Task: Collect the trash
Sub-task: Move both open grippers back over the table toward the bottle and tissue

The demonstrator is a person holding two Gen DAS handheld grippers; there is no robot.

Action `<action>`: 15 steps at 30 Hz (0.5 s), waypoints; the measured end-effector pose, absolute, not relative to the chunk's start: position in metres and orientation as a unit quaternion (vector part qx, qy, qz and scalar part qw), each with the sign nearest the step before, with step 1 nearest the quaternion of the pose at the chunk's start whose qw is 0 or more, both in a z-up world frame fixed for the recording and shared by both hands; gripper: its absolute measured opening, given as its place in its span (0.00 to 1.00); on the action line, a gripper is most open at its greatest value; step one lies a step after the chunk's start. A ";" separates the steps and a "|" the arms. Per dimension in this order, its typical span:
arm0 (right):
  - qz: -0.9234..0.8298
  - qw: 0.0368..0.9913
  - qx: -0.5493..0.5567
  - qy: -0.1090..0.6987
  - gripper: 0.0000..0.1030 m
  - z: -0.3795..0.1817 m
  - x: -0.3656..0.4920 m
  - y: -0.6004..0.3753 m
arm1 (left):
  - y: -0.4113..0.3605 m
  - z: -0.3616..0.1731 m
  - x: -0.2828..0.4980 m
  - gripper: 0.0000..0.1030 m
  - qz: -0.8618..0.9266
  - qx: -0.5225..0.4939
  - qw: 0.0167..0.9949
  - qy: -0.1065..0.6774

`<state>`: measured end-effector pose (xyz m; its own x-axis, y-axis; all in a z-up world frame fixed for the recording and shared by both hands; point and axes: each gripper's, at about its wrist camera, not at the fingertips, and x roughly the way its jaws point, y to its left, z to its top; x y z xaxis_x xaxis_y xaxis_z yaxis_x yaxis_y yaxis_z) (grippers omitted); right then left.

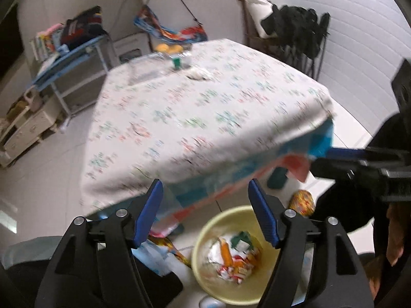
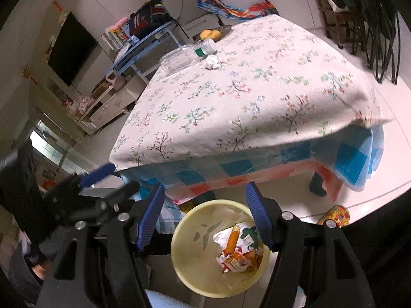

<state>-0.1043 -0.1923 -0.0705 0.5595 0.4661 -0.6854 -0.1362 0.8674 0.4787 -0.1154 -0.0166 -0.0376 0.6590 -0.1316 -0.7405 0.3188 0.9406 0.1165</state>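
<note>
Left gripper (image 1: 205, 200) spread, empty, right gripper (image 2: 204, 202) spread (nothing between), both above yellow bin (image 2: 190, 264) of wrappers (image 2: 236, 256)

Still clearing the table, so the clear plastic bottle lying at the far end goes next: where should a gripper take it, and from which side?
Probably across the middle of the clear plastic bottle, coming down from above. It lies on its side on the tablecloth, so the round body offers two opposed walls; jaws should sit crosswise to its length. The capped neck is narrower, and the crumpled paper wad lies close beside it.
</note>
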 end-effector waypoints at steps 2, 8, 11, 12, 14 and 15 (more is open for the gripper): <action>0.180 0.866 0.179 0.430 0.64 -0.065 -0.100 -0.188 | -0.011 -0.028 -0.108 0.65 -0.119 0.118 0.908 0.384; 0.189 0.875 0.160 0.417 0.65 -0.052 -0.077 -0.183 | 0.006 -0.002 -0.082 0.78 -0.098 0.129 0.926 0.340; 0.191 0.878 0.144 0.414 0.65 -0.045 -0.060 -0.181 | 0.015 0.008 -0.058 0.79 -0.090 0.135 0.933 0.322; 0.193 0.879 0.138 0.414 0.65 -0.043 -0.055 -0.180 | 0.017 0.009 -0.050 0.79 -0.084 0.138 0.934 0.318; 0.193 0.881 0.125 0.413 0.65 -0.038 -0.043 -0.178 | 0.025 0.013 -0.029 0.79 -0.074 0.133 0.938 0.313; 0.194 0.882 0.119 0.412 0.65 -0.036 -0.035 -0.178 | 0.028 0.014 -0.018 0.79 -0.073 0.128 0.939 0.312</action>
